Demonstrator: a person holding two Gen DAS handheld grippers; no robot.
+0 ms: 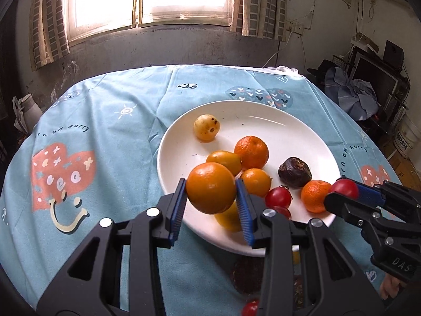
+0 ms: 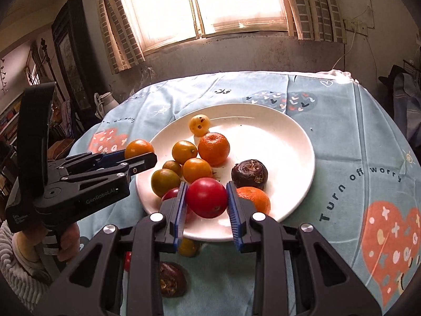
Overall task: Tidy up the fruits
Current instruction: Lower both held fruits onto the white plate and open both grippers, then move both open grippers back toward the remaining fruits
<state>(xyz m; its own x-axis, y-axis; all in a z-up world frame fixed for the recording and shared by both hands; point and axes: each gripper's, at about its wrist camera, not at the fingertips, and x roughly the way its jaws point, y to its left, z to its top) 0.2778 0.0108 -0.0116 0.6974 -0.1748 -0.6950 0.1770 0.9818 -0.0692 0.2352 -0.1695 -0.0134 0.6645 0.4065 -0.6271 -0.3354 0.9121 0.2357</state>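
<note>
A white plate [image 1: 284, 121] sits on the blue tablecloth and holds several fruits: a pale yellow fruit [image 1: 207, 127], tangerines [image 1: 251, 152], small orange fruits [image 1: 255, 181], a dark brown fruit [image 1: 294, 172] and cherry tomatoes [image 1: 278, 197]. My left gripper [image 1: 210, 192] is shut on an orange fruit [image 1: 211, 187], held above the plate's near-left rim. My right gripper [image 2: 206, 197] is shut on a red tomato [image 2: 207, 197], held above the plate's [image 2: 289, 142] near edge. It also shows in the left wrist view [image 1: 342, 193].
Loose on the cloth in front of the plate lie a dark brown fruit [image 2: 171, 279], a small yellow-orange fruit [image 2: 189, 247] and a red tomato [image 1: 250, 308]. A white jug [image 2: 106, 102] stands beyond the table's far left edge. The table's rounded edge [image 1: 184, 66] faces the window wall.
</note>
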